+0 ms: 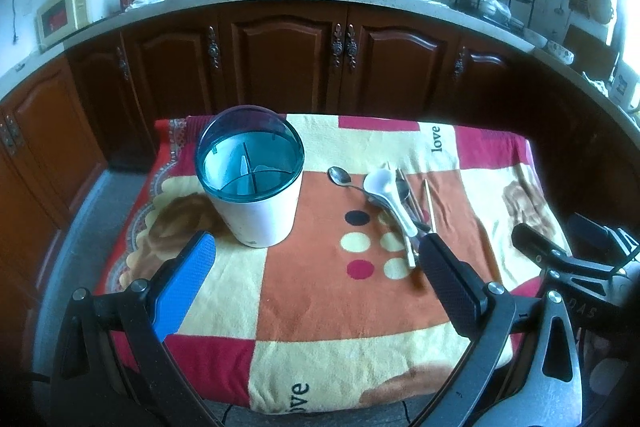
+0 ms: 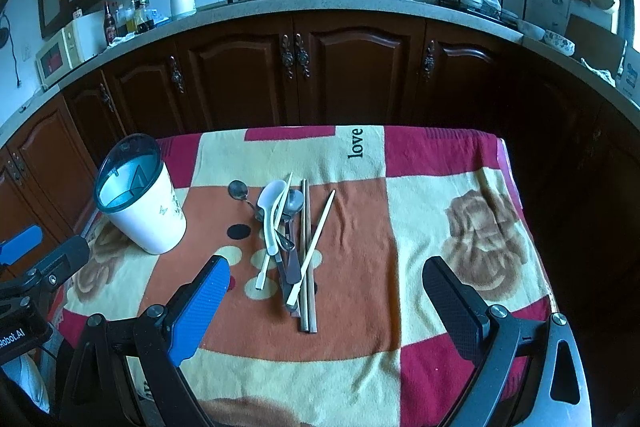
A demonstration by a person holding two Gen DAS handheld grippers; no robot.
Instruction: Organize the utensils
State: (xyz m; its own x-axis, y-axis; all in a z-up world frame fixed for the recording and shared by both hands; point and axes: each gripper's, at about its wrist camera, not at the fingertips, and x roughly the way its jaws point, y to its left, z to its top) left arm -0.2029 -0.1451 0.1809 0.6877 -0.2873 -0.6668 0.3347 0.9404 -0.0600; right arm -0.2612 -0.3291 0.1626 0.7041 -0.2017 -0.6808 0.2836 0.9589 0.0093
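While both grippers — left gripper (image 1: 316,259), right gripper (image 2: 326,281) — gape, glossy spoons (image 2: 276,211) overlap slim chopsticks (image 2: 308,255).

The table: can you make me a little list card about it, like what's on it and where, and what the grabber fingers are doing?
surface: patchwork blanket printed with "love"
holder: white utensil holder, teal rim, upright, divided inside, looks empty
holder position: left of the utensil pile, apart from it
pile: white plastic spoon, metal spoons, chopsticks, overlapping in a heap
left gripper: fingers wide apart, holding nothing
right gripper: fingers wide apart, holding nothing, near end of pile between them
sorted so far: nothing
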